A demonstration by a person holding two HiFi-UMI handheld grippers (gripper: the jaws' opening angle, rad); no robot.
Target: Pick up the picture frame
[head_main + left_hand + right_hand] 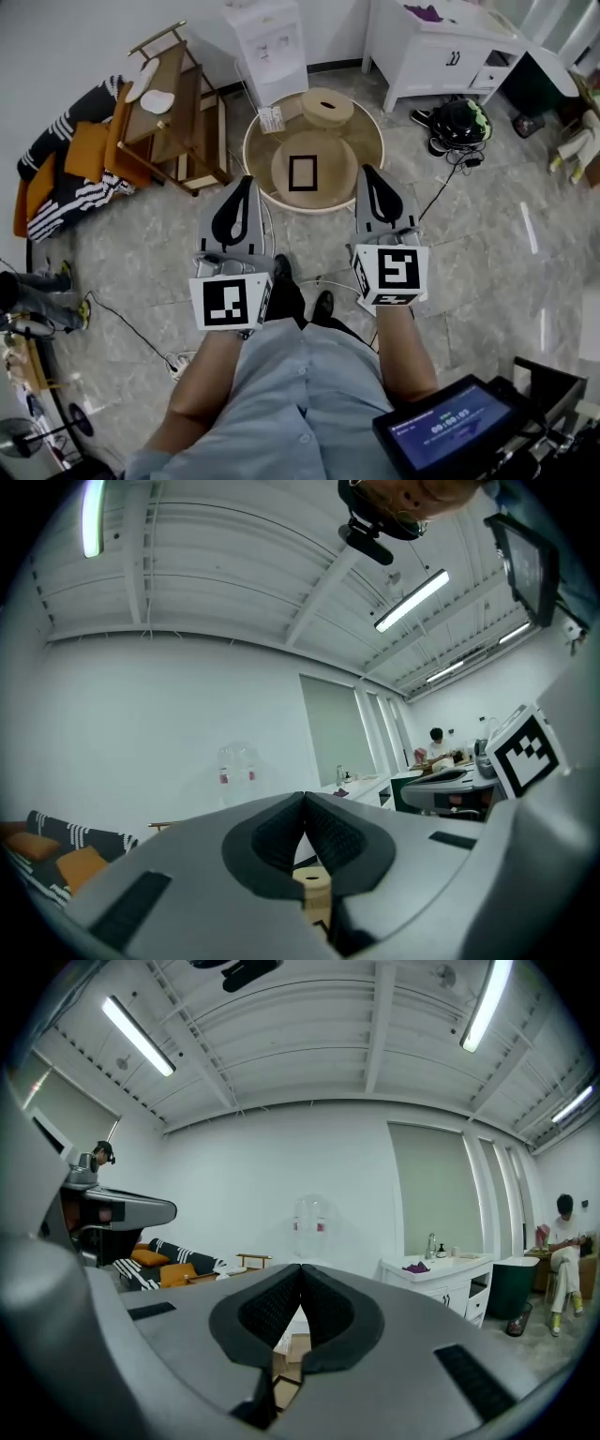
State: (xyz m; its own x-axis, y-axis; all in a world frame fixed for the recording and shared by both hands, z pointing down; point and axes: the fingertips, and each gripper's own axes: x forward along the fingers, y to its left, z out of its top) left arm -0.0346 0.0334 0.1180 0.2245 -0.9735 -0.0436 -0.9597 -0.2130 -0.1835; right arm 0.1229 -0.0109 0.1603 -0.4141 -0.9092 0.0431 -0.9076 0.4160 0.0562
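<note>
Grey and shut, both sets of jaws sit at the lower middle of the head view: the left gripper (246,183) and the right gripper (367,173) each have their pads pressed together with nothing between them, pointing level. Beyond their tips, at upper centre, the dark picture frame (302,172) lies flat on a pale wooden disc (342,173) on the round counter (253,155), untouched. Nothing of the task looks done yet: the reach, opening the jaws, the grip and the lift all remain
</note>
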